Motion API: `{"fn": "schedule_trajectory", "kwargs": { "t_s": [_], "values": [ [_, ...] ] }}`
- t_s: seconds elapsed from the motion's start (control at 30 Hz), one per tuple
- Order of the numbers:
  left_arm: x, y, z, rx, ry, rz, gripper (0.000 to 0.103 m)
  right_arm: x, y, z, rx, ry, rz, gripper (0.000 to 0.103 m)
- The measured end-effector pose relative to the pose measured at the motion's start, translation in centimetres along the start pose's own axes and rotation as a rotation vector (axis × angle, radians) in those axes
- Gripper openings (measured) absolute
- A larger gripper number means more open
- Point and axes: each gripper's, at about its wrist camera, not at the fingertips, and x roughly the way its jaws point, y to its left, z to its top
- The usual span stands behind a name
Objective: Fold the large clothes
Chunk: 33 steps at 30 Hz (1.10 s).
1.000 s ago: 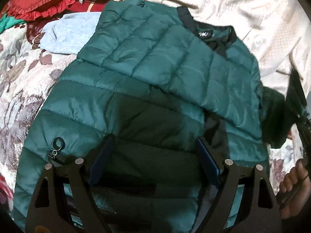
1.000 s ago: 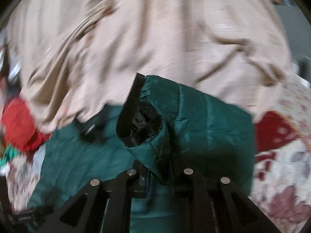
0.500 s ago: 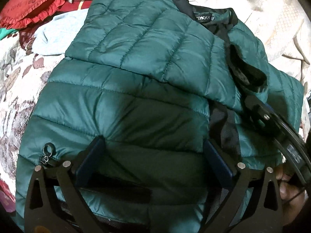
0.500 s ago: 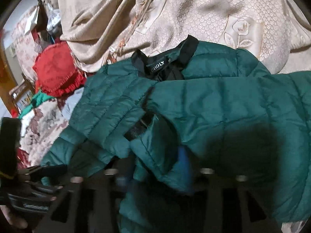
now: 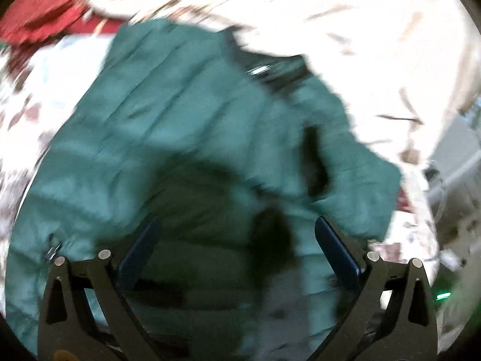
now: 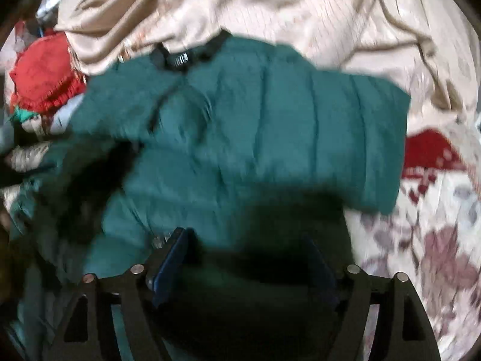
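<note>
A dark green quilted jacket (image 5: 180, 126) lies on the bed with its black collar (image 6: 180, 58) at the far side. Both sleeves are folded across the body (image 6: 270, 126). My left gripper (image 5: 237, 237) hovers over the jacket's lower part, open wide, with nothing pinched between its blue pads (image 5: 141, 240). My right gripper (image 6: 246, 252) is over the jacket's near right side. Its jaws are opening and no fabric is caught between them; the cloth lies beneath. Both views are blurred by motion.
Crumpled beige fabric (image 6: 270, 3) lies beyond the collar. A red frilled cushion (image 6: 45, 72) sits at the far left, with a light blue cloth (image 5: 72, 63) beside it. A floral bedsheet (image 6: 436, 240) shows around the jacket.
My right gripper carried the sleeve cuff over the jacket, let go of it and spread its jaws. The left gripper opened a little wider, and its view has tilted and blurred.
</note>
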Motion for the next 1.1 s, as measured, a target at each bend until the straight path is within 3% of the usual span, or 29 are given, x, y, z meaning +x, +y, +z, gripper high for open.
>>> {"fn": "schedule_trajectory", "kwargs": {
  "t_s": [0.17,0.37,0.43,0.5,0.53,0.57,0.6,0.7,0.93,1.1],
  "values": [
    [3.1,-6.3,1.8,0.179,0.031,-0.099,0.102,1.0,-1.4,-0.9,0.085,-0.033,0.009,0.103],
    [8.8,-9.6,3.0,0.269,0.067,-0.112,0.101,1.1,-1.4,-1.1,0.090,-0.048,0.005,0.103],
    [10.7,-9.7,2.8,0.278,0.106,-0.098,0.082,1.2,-1.3,-1.1,0.093,-0.050,0.009,0.103],
    [12.3,-9.4,2.7,0.262,0.142,-0.070,0.051,1.2,-1.3,-1.1,0.094,-0.054,0.008,0.103],
    [12.6,-9.1,2.6,0.247,0.141,-0.065,0.046,1.2,-1.2,-1.2,0.092,-0.054,0.005,0.103],
    [12.6,-8.9,2.6,0.232,0.136,-0.069,0.034,1.3,-1.2,-1.1,0.091,-0.054,0.001,0.103],
    [12.5,-8.8,2.5,0.223,0.134,-0.073,0.026,1.3,-1.1,-1.1,0.091,-0.054,0.000,0.103],
    [10.4,-8.7,2.8,0.209,0.086,-0.072,0.018,1.3,-1.1,-1.1,0.089,-0.053,-0.004,0.103],
    [2.5,-4.9,5.5,0.157,-0.050,-0.127,0.017,1.5,-1.2,-0.9,0.087,-0.051,-0.005,0.103],
    [-1.2,0.9,8.2,0.117,-0.137,-0.043,0.015,1.5,-1.3,-1.0,0.085,-0.051,-0.003,0.103]
  ]
}}
